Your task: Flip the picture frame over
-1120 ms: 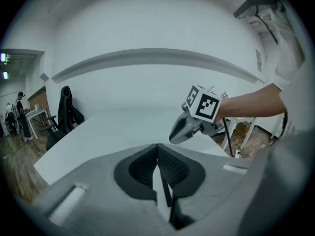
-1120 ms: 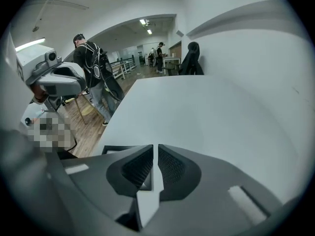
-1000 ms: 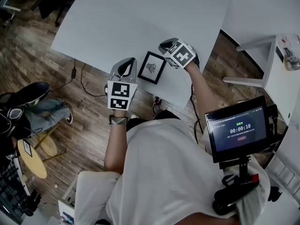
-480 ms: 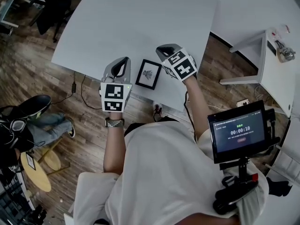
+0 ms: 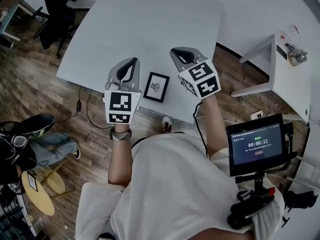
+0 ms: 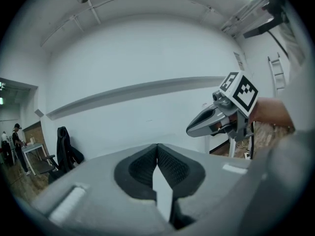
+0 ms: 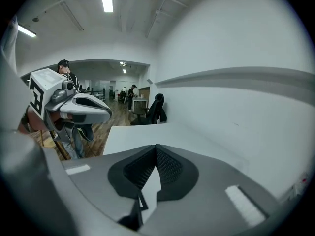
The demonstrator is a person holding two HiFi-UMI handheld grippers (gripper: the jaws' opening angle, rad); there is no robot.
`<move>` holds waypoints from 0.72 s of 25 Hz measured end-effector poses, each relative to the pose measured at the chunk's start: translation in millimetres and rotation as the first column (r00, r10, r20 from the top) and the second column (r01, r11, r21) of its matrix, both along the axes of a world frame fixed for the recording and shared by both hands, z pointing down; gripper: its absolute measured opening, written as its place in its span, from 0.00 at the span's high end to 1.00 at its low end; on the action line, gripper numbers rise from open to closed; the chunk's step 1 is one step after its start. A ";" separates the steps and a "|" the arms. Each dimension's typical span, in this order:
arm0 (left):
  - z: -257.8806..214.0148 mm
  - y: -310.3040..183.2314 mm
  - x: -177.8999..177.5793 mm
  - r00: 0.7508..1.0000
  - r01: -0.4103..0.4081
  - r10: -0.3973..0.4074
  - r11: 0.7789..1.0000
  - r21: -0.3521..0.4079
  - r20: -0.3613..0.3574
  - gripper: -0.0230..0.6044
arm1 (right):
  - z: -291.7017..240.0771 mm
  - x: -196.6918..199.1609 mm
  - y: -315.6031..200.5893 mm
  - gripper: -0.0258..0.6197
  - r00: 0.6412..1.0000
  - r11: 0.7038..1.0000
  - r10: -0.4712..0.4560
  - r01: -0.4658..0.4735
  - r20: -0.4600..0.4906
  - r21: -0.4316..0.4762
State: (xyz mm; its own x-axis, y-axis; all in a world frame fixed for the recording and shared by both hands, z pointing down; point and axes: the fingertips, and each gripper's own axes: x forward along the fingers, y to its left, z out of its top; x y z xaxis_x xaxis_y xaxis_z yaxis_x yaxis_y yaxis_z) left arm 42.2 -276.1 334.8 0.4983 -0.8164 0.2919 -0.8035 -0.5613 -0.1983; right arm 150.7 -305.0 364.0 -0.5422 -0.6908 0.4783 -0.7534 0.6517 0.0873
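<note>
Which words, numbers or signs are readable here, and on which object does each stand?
"00:00:11" on the screen.
Smaller lines on that screen: too blurred to read.
The picture frame: a dark drawing, no words.
On the left cube and right cube: square marker patterns, no letters.

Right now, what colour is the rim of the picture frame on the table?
The picture frame is black, with a white middle; best seen in the head view.
</note>
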 end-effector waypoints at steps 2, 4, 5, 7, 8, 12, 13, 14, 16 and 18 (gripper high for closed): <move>-15.2 4.8 3.8 1.000 -0.009 0.009 1.000 0.026 0.000 0.96 | -19.9 2.8 8.1 0.96 1.000 0.999 0.015 -0.016 0.013 0.039; -27.5 6.5 5.9 1.000 -0.016 0.017 0.999 0.050 -0.008 0.96 | -36.3 5.4 12.9 0.96 0.999 0.997 0.029 -0.031 0.028 0.074; -30.6 4.1 6.1 1.000 -0.020 0.021 0.998 0.060 -0.013 0.96 | -41.3 6.3 11.6 0.96 0.999 0.995 0.037 -0.040 0.034 0.090; -35.0 0.0 4.8 0.999 -0.028 0.030 0.996 0.080 -0.024 0.96 | -49.2 6.6 9.1 0.96 0.998 0.991 0.054 -0.059 0.043 0.120; -39.3 3.5 3.9 0.999 -0.032 0.035 0.995 0.091 -0.030 0.96 | -55.2 6.0 13.3 0.96 0.997 0.989 0.061 -0.067 0.050 0.134; -61.8 27.2 3.5 0.997 -0.052 0.058 0.990 0.132 -0.041 0.96 | -83.6 6.2 39.9 0.96 0.992 0.978 0.085 -0.101 0.092 0.181; -66.0 27.9 4.5 0.997 -0.056 0.062 0.989 0.140 -0.044 0.96 | -87.7 7.1 41.1 0.96 0.991 0.976 0.090 -0.108 0.100 0.190; -69.8 27.9 5.4 0.997 -0.059 0.066 0.987 0.149 -0.047 0.96 | -90.8 8.0 41.4 0.96 0.990 0.974 0.094 -0.113 0.107 0.198; -76.0 28.0 7.3 0.996 -0.063 0.073 0.984 0.165 -0.055 0.96 | -95.4 9.9 42.2 0.96 0.988 0.970 0.096 -0.119 0.117 0.211; -79.4 28.6 9.5 0.995 -0.067 0.078 0.983 0.173 -0.058 0.96 | -98.5 11.6 43.5 0.96 0.987 0.968 0.097 -0.123 0.126 0.218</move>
